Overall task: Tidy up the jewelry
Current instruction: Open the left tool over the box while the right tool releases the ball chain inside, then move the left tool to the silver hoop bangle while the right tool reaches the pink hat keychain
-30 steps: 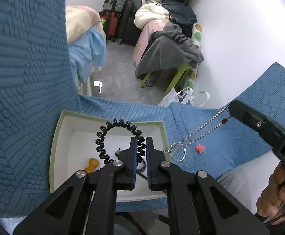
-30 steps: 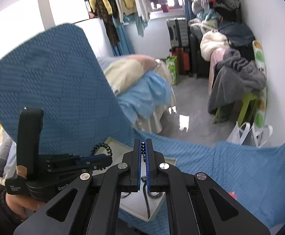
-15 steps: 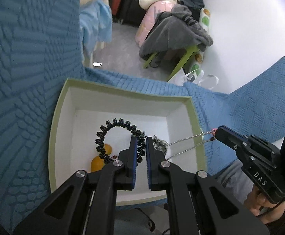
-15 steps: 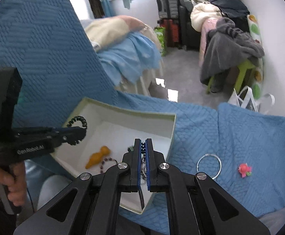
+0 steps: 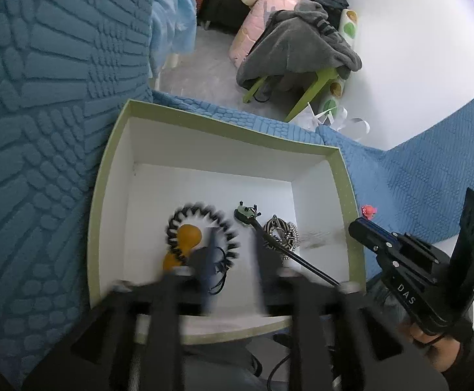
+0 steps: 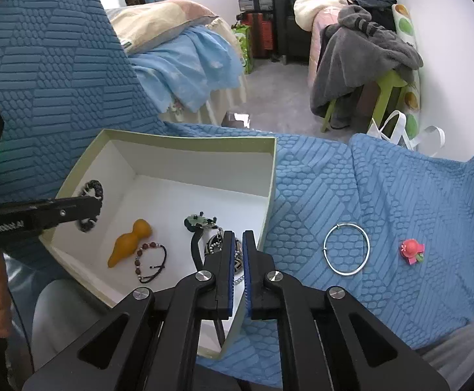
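Green-rimmed and white inside, the open box (image 6: 271, 176) sits on a blue quilted bedspread (image 6: 399, 195). It holds a black spiral hair tie (image 5: 201, 234), an orange gourd charm (image 6: 129, 241), a beaded bracelet (image 6: 150, 260) and a chain necklace (image 5: 281, 233). Left tool (image 5: 232, 262), blurred, has just been spreading above the hair tie, gripping nothing. Right tool (image 6: 239, 270) stands slightly parted over the chain. Outside the box lie a silver bangle (image 6: 346, 253) and a pink ornament (image 6: 411, 251).

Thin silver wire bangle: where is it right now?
Right wrist view: the thin silver wire bangle lies flat on the blue textured bedspread, outside the green-rimmed white box, between it and the small pink flower charm.
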